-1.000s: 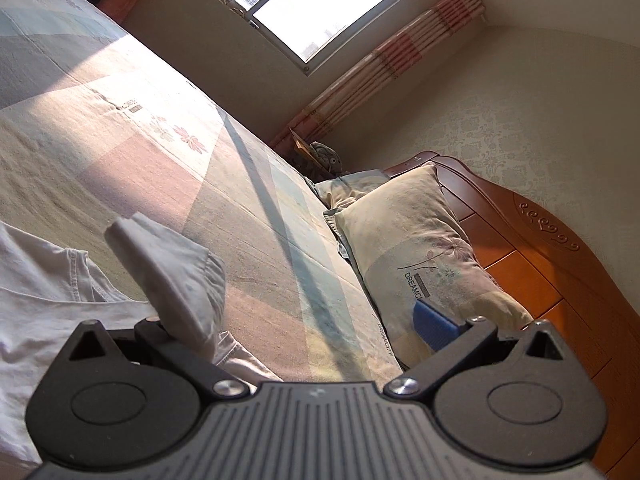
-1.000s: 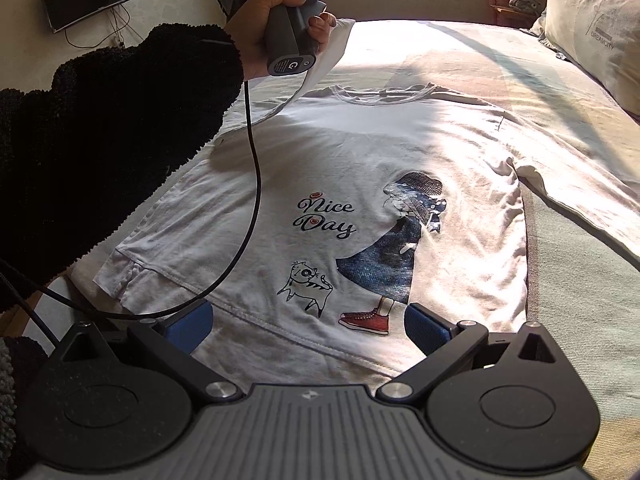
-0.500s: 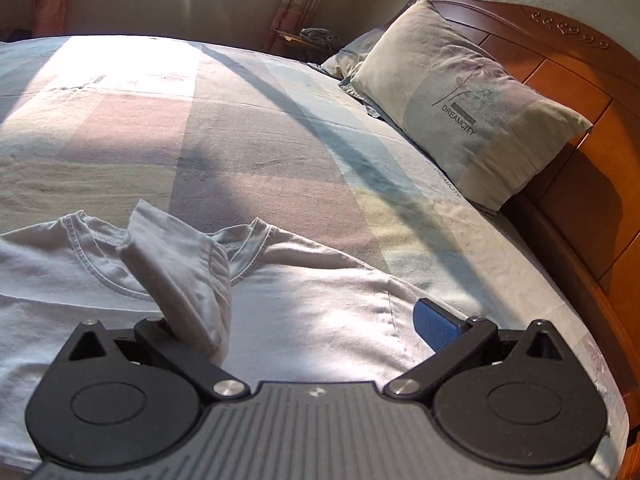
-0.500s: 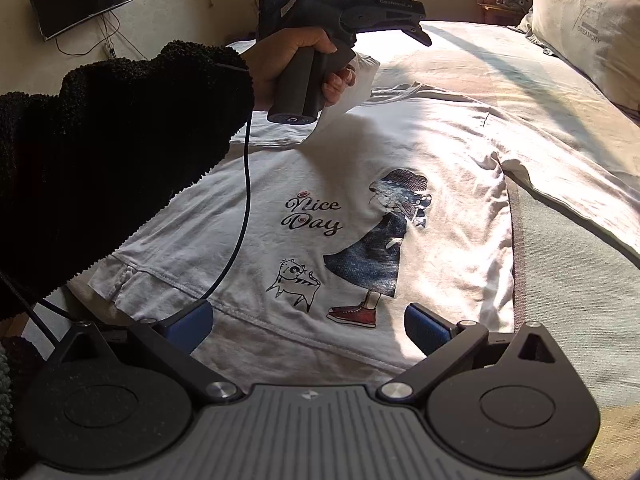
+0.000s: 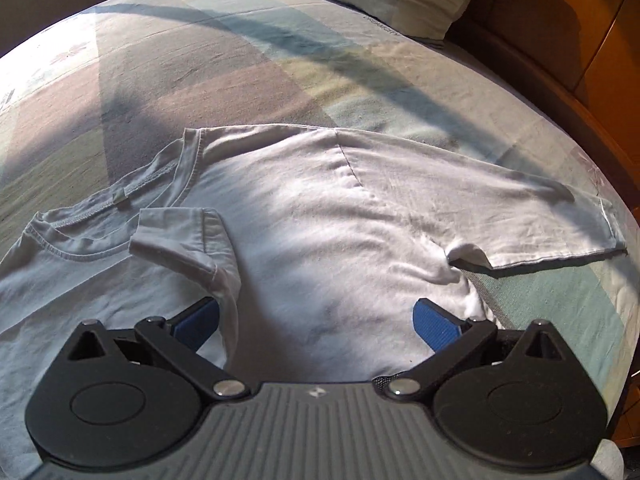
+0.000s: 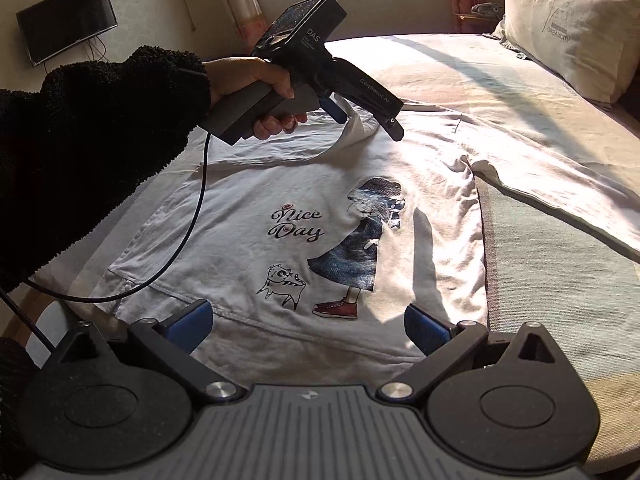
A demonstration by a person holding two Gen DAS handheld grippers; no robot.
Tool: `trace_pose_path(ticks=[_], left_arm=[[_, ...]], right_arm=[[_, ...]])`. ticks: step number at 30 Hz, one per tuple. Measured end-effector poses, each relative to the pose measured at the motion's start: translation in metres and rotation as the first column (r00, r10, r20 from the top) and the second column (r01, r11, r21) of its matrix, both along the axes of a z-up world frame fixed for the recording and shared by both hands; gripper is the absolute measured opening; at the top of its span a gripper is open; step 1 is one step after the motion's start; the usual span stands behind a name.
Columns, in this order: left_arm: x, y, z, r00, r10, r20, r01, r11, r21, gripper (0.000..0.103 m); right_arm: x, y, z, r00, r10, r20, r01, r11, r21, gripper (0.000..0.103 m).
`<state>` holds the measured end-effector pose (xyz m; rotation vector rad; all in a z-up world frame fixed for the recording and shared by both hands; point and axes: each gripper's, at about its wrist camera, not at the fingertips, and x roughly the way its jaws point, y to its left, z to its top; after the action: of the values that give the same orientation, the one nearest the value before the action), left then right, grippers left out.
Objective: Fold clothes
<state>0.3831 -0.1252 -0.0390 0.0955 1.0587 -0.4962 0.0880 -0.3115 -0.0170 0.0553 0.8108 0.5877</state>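
Swung down from the window and pillow toward the bed, the left gripper (image 5: 316,320) now hangs low over the chest of the white shirt (image 5: 320,232), its blue fingers (image 5: 434,322) spread wide, with the folded-over sleeve (image 5: 188,248) draped against the left finger rather than pinched. From the right view, a hand (image 6: 256,84) in a black fuzzy sleeve (image 6: 100,148) grips its handle, nose tilted down near the collar. At the shirt's hem by the near edge of the bed (image 6: 560,280), the right gripper (image 6: 306,326) hovers wide open, holding nothing.
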Motion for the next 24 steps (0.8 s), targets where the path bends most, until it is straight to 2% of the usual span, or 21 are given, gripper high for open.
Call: trace_pose_path(ticks=[10, 15, 19, 24], left_arm=[[-0.048, 0.052, 0.039, 1.0, -0.009, 0.013, 0.01, 0.994, -0.11, 0.102], [-0.072, 0.098, 0.03, 0.995, 0.085, 0.059, -0.084, 0.996, -0.026, 0.102], [-0.097, 0.14, 0.016, 0.987, 0.147, 0.065, -0.142, 0.988, -0.065, 0.102], [-0.113, 0.174, 0.0, 0.975, 0.213, 0.069, -0.201, 0.969, -0.144, 0.102]], right_arm=[[-0.008, -0.001, 0.004, 0.999, -0.033, 0.022, 0.032, 0.999, 0.041, 0.103], [-0.01, 0.005, 0.005, 0.999, -0.043, 0.024, 0.042, 0.998, 0.037, 0.103], [-0.008, 0.014, 0.005, 0.999, -0.046, 0.023, 0.046, 0.999, 0.006, 0.103], [0.002, 0.031, 0.007, 0.998, -0.048, 0.047, 0.051, 0.997, -0.058, 0.103]])
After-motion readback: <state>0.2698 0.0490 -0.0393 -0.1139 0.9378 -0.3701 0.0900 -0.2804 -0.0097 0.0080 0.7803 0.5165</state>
